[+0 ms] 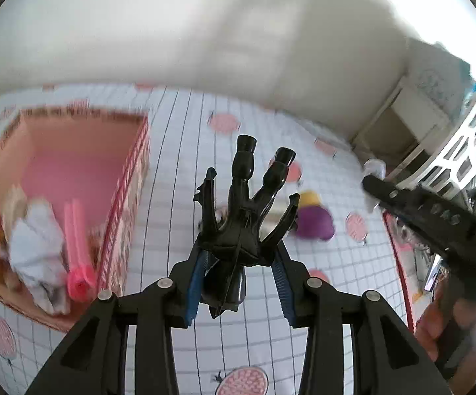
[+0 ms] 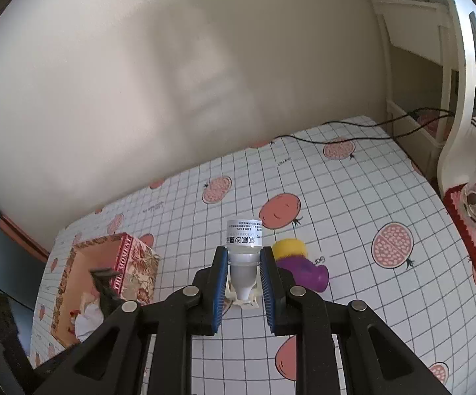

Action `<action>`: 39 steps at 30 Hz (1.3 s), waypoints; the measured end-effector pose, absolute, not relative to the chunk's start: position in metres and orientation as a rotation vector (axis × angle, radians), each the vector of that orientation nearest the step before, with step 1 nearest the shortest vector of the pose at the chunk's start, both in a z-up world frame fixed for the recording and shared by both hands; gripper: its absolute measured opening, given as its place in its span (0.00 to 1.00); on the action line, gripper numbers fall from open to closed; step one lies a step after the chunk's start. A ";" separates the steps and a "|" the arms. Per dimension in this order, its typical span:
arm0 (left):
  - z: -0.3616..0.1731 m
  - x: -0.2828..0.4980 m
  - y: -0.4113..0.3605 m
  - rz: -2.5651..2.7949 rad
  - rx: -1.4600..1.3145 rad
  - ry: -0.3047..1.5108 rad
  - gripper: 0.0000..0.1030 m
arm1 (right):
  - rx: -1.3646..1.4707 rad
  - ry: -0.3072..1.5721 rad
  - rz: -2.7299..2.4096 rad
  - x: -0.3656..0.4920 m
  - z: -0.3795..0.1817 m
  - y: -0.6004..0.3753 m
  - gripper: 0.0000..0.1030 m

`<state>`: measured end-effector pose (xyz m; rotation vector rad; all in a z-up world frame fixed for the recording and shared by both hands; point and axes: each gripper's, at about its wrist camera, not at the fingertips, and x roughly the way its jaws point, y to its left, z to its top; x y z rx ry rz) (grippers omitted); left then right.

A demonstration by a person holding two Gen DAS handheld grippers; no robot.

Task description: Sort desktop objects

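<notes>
Your left gripper [image 1: 239, 256] clamps a black toy claw [image 1: 242, 210] above the gridded tablecloth [image 1: 178, 171]. At left sits the pink box [image 1: 83, 164] holding a pink comb [image 1: 78, 243]; a purple-and-yellow toy [image 1: 313, 220] lies just beyond the claw.

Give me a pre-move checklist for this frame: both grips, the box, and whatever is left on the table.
1. Left gripper shut on the black toy hand: ok, pads press on its base.
2. Right gripper shut on the small bottle: ok, held by the neck.
3. Box open on top: ok.
4. Room left in the box: ok, the far half is bare.
5. Purple toy on the table: not ok, unsorted.
6. Bottle's destination: cannot tell.
</notes>
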<state>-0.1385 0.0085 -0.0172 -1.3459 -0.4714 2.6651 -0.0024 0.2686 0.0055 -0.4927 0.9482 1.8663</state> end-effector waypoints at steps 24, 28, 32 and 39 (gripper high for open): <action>0.005 -0.125 -0.081 2.871 -1.232 -0.728 0.40 | -0.624 0.951 1.954 -0.072 -0.006 0.250 0.21; 0.005 -0.116 -0.095 2.903 -1.228 -0.772 0.40 | -0.641 0.951 1.978 -0.088 -0.009 0.245 0.21; 0.005 -0.110 -0.111 2.957 -1.242 -0.782 0.40 | -0.658 0.956 2.008 -0.105 -0.011 0.239 0.21; 0.005 -0.094 -0.143 3.012 -1.237 -0.901 0.40 | -0.692 0.934 2.072 -0.136 -0.013 0.225 0.21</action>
